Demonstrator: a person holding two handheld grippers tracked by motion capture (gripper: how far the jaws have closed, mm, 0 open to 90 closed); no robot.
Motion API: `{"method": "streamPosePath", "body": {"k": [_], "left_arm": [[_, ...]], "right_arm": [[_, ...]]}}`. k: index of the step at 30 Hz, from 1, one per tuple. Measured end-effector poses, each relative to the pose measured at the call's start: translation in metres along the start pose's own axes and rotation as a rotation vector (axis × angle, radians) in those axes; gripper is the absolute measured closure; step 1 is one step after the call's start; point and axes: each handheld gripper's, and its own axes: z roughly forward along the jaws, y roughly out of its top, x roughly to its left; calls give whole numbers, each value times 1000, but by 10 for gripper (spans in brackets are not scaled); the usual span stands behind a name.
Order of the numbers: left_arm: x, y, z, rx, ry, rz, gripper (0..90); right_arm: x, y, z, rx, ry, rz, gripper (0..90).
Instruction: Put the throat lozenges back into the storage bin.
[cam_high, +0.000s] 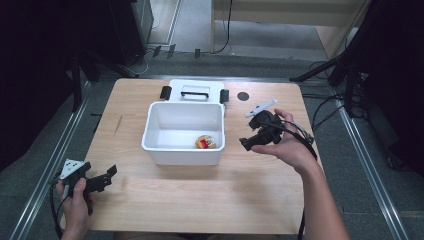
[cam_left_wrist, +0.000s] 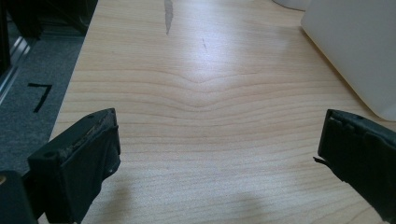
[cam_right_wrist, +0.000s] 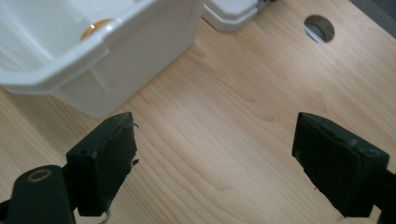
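Bin (cam_high: 182, 145) sitting mid-table (cam_high: 200, 200) w/ a small orange thing (cam_high: 206, 142) inside, lid (cam_high: 195, 91) lying behind it. Left gripper (cam_high: 107, 175) resting near-left, right gripper (cam_high: 245, 142) hovering beside bin, both gaping wide, nothing held.

A lab or test room: a bare wooden worktop (cam_high: 200, 200) stands on grey carpet (cam_high: 30, 165), ringed by metal rails (cam_high: 370, 160), black stands (cam_high: 320, 70) and loose cables (cam_high: 325, 107) against dark walls.
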Motion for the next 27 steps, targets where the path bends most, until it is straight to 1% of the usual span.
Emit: {"method": "streamPosePath", "body": {"k": [1, 4, 8, 10, 12, 17, 18, 19, 20, 21, 23, 26, 27], "left_arm": [[0, 0, 0, 0, 0, 0, 0], [0, 0, 0, 0, 2, 0, 0], [0, 0, 0, -1, 2, 2, 0], [0, 0, 0, -1, 1, 2, 0], [0, 0, 0, 0, 2, 2, 0], [-1, 0, 0, -4, 6, 3, 0], [-1, 0, 0, -4, 6, 3, 0], [-1, 0, 0, -4, 6, 3, 0], [-1, 0, 0, -4, 6, 4, 0], [-1, 0, 0, -4, 7, 5, 0], [-1, 0, 0, -2, 6, 5, 0], [-1, 0, 0, -3, 6, 7, 0], [-1, 0, 0, -2, 6, 7, 0]], "right_arm": [[-2, -7, 0, -9, -7, 12, 137], [-6, -24, 2, -10, -15, 29, 135], [-10, -50, 5, -2, -36, 72, 133], [-13, -62, 7, -13, -42, 87, 133], [-16, -75, 8, -8, -57, 110, 132], [-20, -99, 9, -22, -93, 161, 121], [-22, -109, 9, -27, -98, 181, 100], [-22, -109, 9, -27, -98, 181, 100], [-22, -113, 9, -30, -100, 184, 93], [-23, -124, 9, -32, -110, 202, 82], [-25, -134, 11, -20, -113, 216, 25], [-28, -149, 13, -9, -125, 251, 3], [-28, -149, 13, -9, -125, 251, 3]]}}
